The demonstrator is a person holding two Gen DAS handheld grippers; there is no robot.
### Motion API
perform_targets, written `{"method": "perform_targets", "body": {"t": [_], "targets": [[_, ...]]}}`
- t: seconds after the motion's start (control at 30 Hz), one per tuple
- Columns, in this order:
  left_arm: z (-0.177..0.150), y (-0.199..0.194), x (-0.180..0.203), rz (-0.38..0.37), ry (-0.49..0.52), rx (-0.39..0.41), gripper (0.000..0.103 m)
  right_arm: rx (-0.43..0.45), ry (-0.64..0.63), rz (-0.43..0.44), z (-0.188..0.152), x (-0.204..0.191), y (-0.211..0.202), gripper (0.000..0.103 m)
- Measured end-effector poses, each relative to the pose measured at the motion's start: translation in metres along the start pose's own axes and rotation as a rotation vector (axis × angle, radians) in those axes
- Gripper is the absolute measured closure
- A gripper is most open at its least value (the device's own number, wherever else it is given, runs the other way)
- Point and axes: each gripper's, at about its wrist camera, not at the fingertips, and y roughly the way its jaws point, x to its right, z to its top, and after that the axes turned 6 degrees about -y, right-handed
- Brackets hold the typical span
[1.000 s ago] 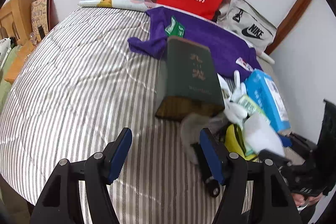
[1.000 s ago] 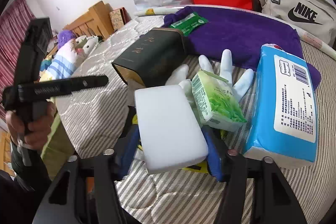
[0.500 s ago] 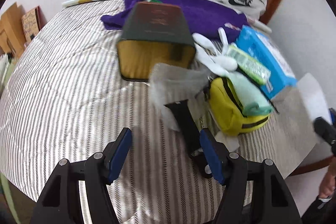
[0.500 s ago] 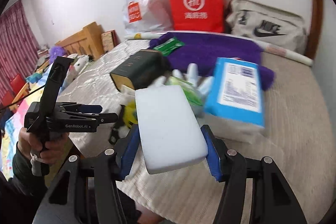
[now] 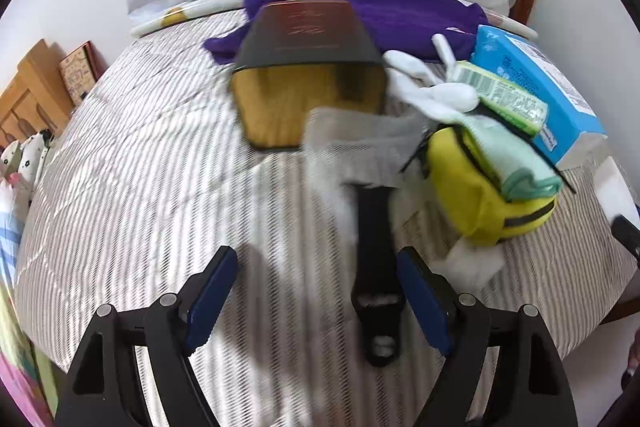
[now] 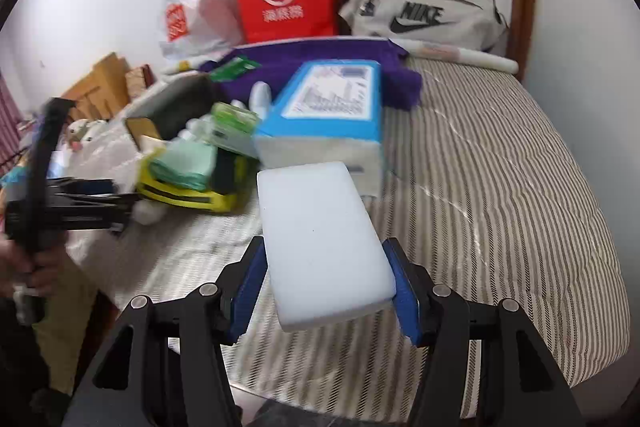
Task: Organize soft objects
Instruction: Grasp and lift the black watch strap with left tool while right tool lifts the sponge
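Both grippers shifted: right gripper (image 6: 326,287), clamped on white sponge (image 6: 320,243), now clear of the pile; left gripper (image 5: 316,301) jaws opening, empty, over black strap (image 5: 374,267).

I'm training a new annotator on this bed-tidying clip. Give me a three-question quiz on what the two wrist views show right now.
1. True or false: the right hand-held gripper is shut on the white sponge.
2. What lies on the yellow pouch: (a) a green cloth, (b) a book, (c) a red bag?
3. Which strap lies between the left hand-held gripper's opening jaws?

Key: 1 true; 2 a, the green cloth; 3 the black strap, ungripped.
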Motion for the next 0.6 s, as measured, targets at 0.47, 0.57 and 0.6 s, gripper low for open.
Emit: {"method": "perform_targets", "body": {"t": [0.47,0.57,0.6], "targets": [[-0.011,-0.008,0.011,-0.111,0.138,0.103,0.082,-0.008,0.072,0.007,0.0,0.006,0.026,0.045],[-0.011,-0.008,0.011,-0.114,0.144,0.107,0.082,-0.017,0.07,0.005,-0.001,0.005,0.031,0.045],[-0.011,-0.008,0.01,-0.116,0.139,0.106,0.082,-0.016,0.064,-0.002,-0.001,0.005,0.031,0.045]]}}
